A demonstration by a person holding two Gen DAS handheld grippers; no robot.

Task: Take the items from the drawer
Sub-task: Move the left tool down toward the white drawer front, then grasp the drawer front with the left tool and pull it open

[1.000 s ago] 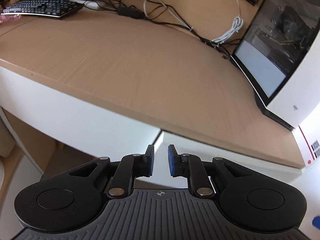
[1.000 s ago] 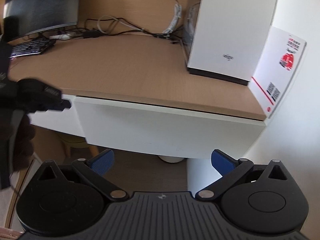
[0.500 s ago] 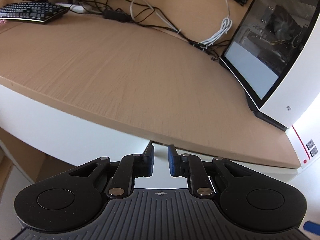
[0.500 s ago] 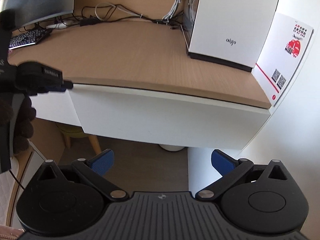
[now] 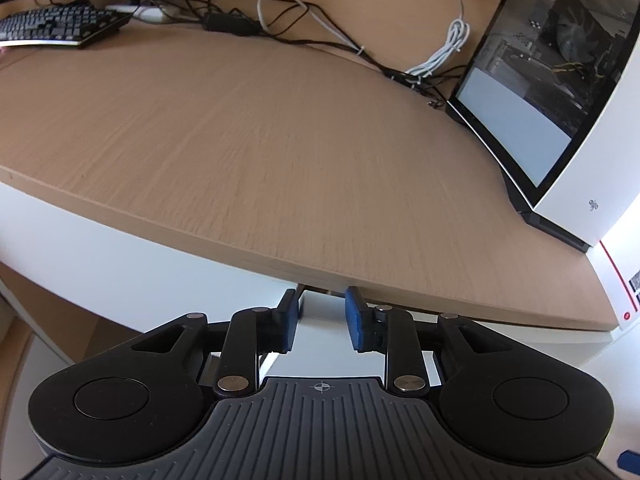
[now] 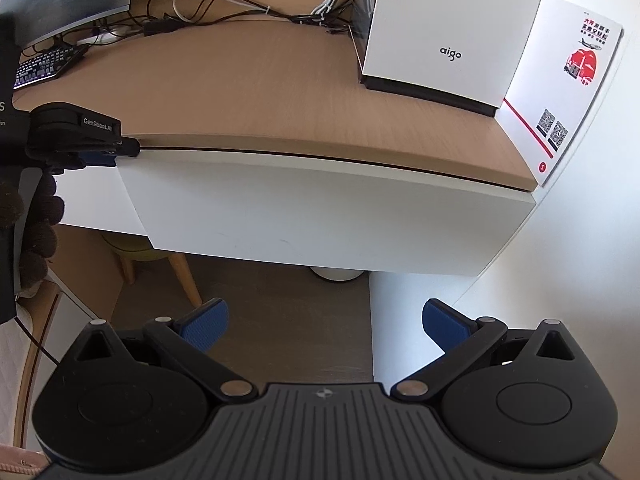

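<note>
The white drawer front (image 6: 320, 208) sits shut under the wooden desktop (image 6: 256, 92); nothing inside it shows. In the left wrist view my left gripper (image 5: 322, 316) is up against the desk edge, its blue pads a narrow gap apart, with the drawer's white top left corner (image 5: 320, 304) between them. Seen from the right wrist, the left gripper (image 6: 128, 148) has its tips at the dark seam above the drawer's left end. My right gripper (image 6: 324, 320) hangs wide open and empty, below and in front of the drawer.
A white PC case (image 6: 448, 28) and a white card with red print (image 6: 568, 80) stand at the desk's right end. A keyboard (image 5: 52, 28), a monitor and loose cables (image 5: 312, 20) lie at the back. A wooden-legged stool (image 6: 168, 256) is under the desk, with a white wall at right.
The left gripper has moved in to the desk edge at the drawer's corner and its pads have spread a little. The right gripper has come closer and looks down on the drawer front.
</note>
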